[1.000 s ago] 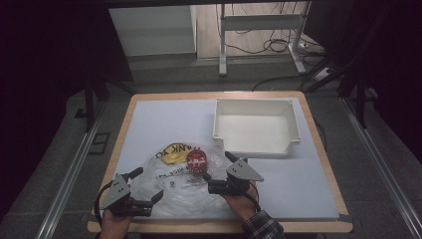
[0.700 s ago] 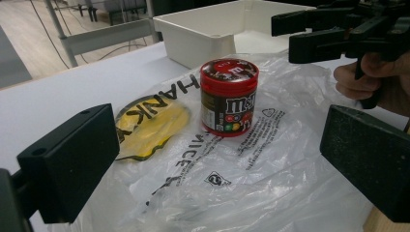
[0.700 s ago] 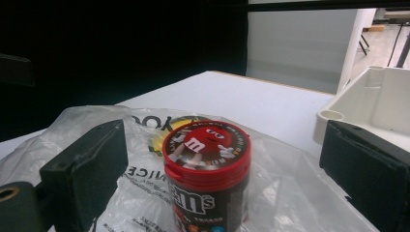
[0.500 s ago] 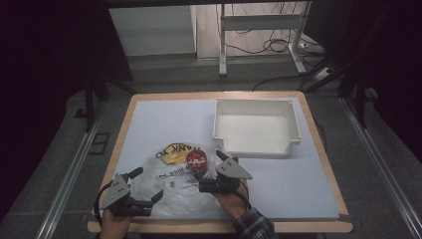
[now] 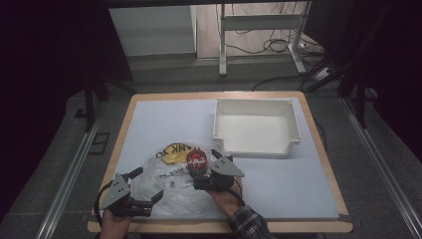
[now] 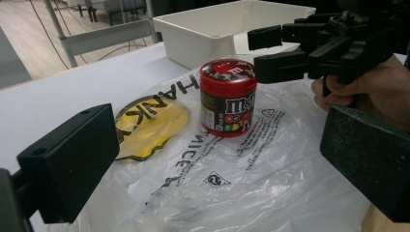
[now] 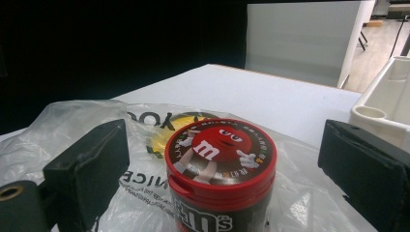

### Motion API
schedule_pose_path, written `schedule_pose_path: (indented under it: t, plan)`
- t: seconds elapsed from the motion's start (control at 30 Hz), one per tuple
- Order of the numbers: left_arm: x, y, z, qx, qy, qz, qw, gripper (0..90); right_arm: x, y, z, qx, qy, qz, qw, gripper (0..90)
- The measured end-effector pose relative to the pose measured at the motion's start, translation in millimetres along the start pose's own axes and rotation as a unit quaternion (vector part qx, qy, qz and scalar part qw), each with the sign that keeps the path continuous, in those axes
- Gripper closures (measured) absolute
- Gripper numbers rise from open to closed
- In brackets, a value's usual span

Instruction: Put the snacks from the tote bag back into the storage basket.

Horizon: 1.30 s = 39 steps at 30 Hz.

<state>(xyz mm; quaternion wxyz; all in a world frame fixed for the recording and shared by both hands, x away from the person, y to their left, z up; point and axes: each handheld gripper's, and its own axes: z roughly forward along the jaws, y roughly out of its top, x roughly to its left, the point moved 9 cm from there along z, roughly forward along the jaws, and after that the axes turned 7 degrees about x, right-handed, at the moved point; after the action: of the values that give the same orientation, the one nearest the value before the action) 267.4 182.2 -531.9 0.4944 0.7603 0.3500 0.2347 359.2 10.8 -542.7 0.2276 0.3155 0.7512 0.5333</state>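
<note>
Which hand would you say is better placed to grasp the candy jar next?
Right: the right gripper has open fingers either side of the candy jar. The left gripper sits farther back on the plastic bag.

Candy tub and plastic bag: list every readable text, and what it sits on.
"m&m's" on the candy tub side.
"m" on the red figure on the tub's lid.
"HANK" and "NICE" on the plastic bag; both cut off by folds.
Small print on bag and tub: too small to read.
</note>
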Motion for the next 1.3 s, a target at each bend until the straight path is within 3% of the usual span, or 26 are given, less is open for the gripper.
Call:
schedule_pose_path:
  t: [0.63,1.13,1.3]
  plan:
    - [-0.1,0.8,-0.9,-0.004,-0.001,0.000,1.0000,0.4,3.7,-6.2,25.2,0.015,-0.027,-0.016,0.9994,7.6]
    - [-0.6,1.1,-0.9,-0.004,-0.002,0.001,1.0000,0.4,5.8,-9.9,30.6,0.024,-0.049,-0.034,0.9979,14.3]
    - [-0.6,1.3,-1.0,-0.005,-0.002,0.000,1.0000,0.4,5.4,-12.0,30.8,0.035,-0.055,-0.027,0.9975,17.3]
